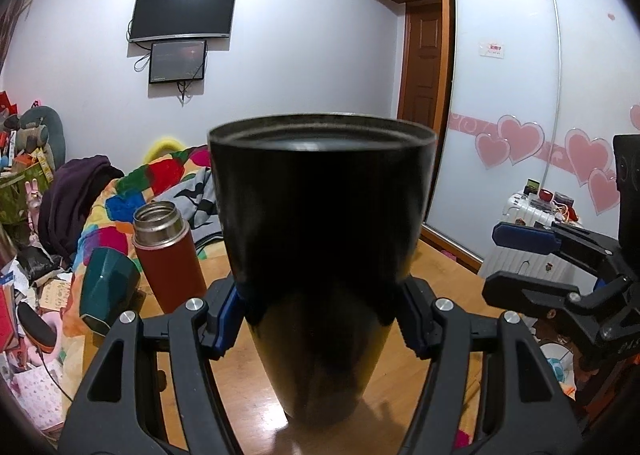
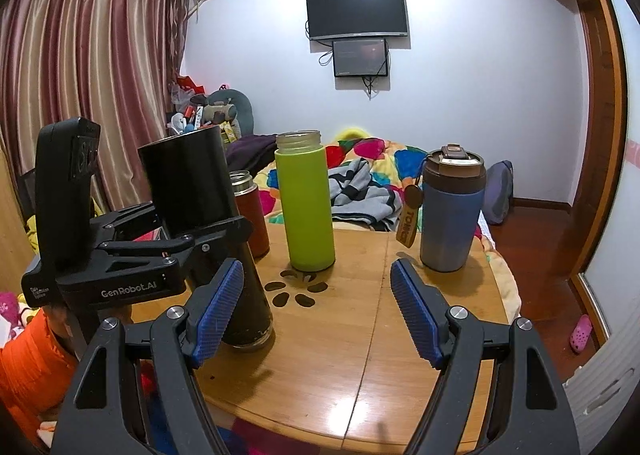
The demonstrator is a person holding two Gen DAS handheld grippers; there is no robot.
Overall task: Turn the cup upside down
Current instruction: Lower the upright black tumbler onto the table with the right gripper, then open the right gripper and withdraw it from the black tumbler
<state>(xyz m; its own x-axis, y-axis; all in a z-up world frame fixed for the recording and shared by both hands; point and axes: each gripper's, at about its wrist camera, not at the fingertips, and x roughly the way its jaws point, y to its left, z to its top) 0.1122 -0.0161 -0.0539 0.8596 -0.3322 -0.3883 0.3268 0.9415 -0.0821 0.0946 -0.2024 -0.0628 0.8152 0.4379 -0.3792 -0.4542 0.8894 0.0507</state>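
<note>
A tall black cup stands upright on the round wooden table, mouth up. My left gripper is shut on the black cup, blue pads pressing its sides at mid height. In the right wrist view the cup leans a little at the left, its base on the table, with the left gripper clamped around it. My right gripper is open and empty, to the right of the cup above the table's front. It also shows in the left wrist view at the right.
A red flask, open at the top, and a dark green cup stand left of the black cup. A lime green bottle and a blue lidded tumbler stand further back. A bed with a colourful quilt lies behind.
</note>
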